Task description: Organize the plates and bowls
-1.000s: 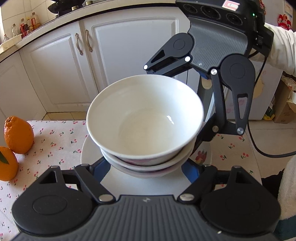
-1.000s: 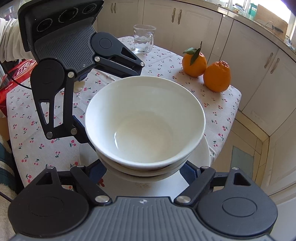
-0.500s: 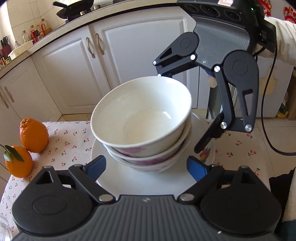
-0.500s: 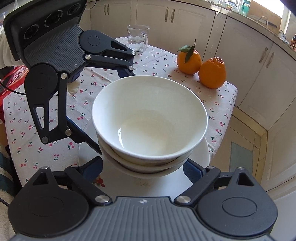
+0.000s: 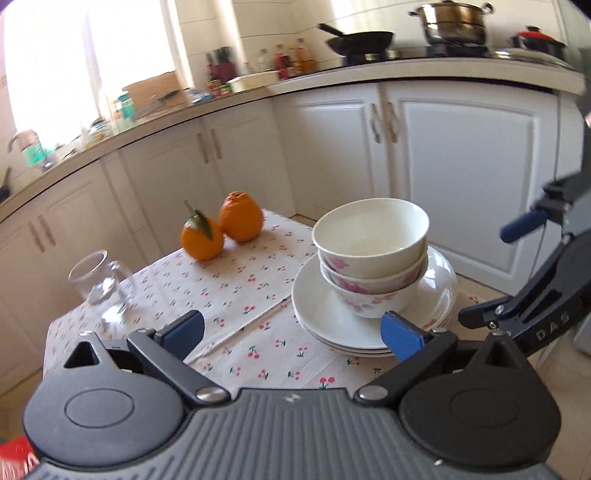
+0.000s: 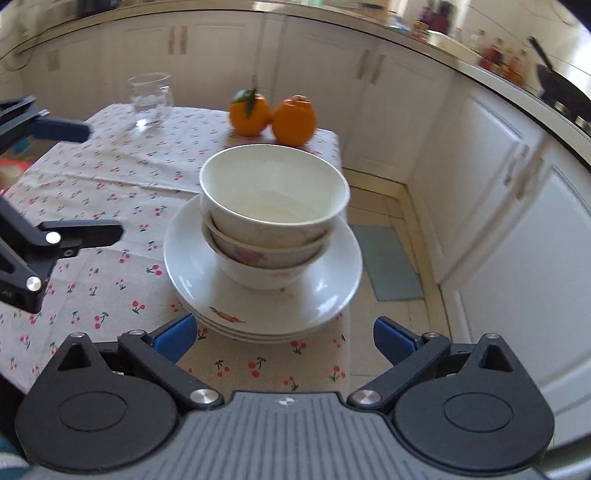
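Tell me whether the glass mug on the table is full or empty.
Empty, as far as the pictures show: the glass mug stands upright on the tablecloth, and the cloth shows through its clear wall with no liquid line visible.

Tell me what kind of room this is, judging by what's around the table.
Most likely a home kitchen. White cabinets run under a countertop holding a steel pot, a black pan and bottles, and a small table with a cherry-print cloth stands beside them.

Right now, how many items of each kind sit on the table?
Bowls: 3, nested
Plates: 3, stacked under the bowls
Oranges: 2
Glass mug: 1
Total: 9
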A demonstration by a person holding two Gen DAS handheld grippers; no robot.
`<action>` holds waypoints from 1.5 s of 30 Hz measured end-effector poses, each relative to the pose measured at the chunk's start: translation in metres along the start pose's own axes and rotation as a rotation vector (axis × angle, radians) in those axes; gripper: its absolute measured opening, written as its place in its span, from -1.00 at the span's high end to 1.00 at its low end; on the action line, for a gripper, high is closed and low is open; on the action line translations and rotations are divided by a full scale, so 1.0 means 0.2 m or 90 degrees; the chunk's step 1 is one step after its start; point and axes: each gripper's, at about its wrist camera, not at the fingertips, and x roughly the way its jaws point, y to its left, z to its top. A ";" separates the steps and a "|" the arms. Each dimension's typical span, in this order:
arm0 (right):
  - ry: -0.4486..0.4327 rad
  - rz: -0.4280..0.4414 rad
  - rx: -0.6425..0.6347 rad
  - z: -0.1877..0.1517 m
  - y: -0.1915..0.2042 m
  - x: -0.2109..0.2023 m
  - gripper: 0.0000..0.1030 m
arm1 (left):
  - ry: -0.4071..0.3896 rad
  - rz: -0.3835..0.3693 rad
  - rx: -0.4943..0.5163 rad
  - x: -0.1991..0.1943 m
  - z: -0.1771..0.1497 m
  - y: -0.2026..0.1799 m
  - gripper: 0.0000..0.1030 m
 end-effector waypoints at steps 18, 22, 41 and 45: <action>-0.133 -0.101 0.164 -0.14 0.12 -0.45 -1.00 | 0.007 0.106 -0.101 -0.33 -0.03 -0.07 -0.97; -0.138 -0.106 0.171 -0.15 0.13 -0.46 -1.00 | 0.015 0.116 -0.115 -0.32 -0.04 -0.07 -0.97; -0.139 -0.106 0.174 -0.16 0.14 -0.45 -1.00 | 0.016 0.124 -0.132 -0.31 -0.05 -0.06 -0.97; -0.142 -0.108 0.171 -0.15 0.14 -0.46 -1.00 | 0.014 0.125 -0.133 -0.32 -0.04 -0.06 -0.97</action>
